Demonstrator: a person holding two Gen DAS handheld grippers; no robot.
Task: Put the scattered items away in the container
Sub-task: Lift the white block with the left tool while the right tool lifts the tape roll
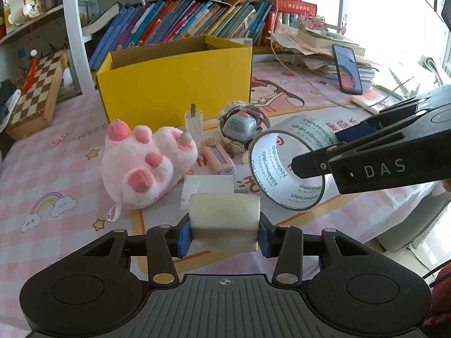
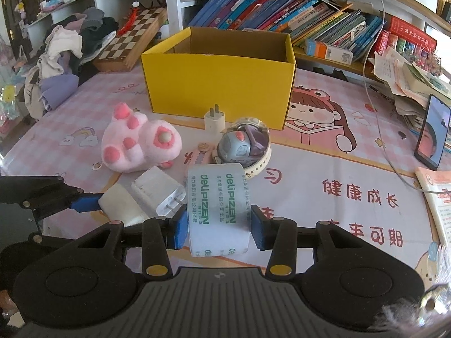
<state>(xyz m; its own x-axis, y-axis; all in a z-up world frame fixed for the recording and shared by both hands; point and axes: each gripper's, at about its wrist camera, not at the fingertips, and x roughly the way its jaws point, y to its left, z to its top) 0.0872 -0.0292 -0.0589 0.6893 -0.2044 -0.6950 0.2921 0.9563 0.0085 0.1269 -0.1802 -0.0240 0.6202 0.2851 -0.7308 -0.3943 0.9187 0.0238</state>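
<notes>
The left gripper [image 1: 225, 232] holds a pale rounded block [image 1: 224, 219] between its blue pads, low in the middle of the left wrist view. No earlier view is given, so only the grip itself can be told: the pads press on both ends of the block, which hangs clear of the tabletop [image 1: 56, 169].

The right gripper [image 2: 218, 226] is clamped on a roll of tape [image 2: 218, 208] with green lettering, at the lower middle of its own view; in the left wrist view the same roll sits at the right, with the dark arm of that gripper reaching in from the right edge.

The yellow box [image 2: 218, 81] stands open in the upper middle of both views, in front of a shelf of books [image 2: 282, 8].

Between the box and the grippers lie:
- a pink plush paw [image 2: 138, 146], left of centre
- a small white plug [image 2: 214, 118], upright just before the box
- a white charger [image 2: 157, 190], lying beside the pale block
- a grey round toy [image 2: 242, 146]
- a pink pocket cutter [image 1: 218, 156].

A phone [image 2: 432, 132] leans at the right edge.
</notes>
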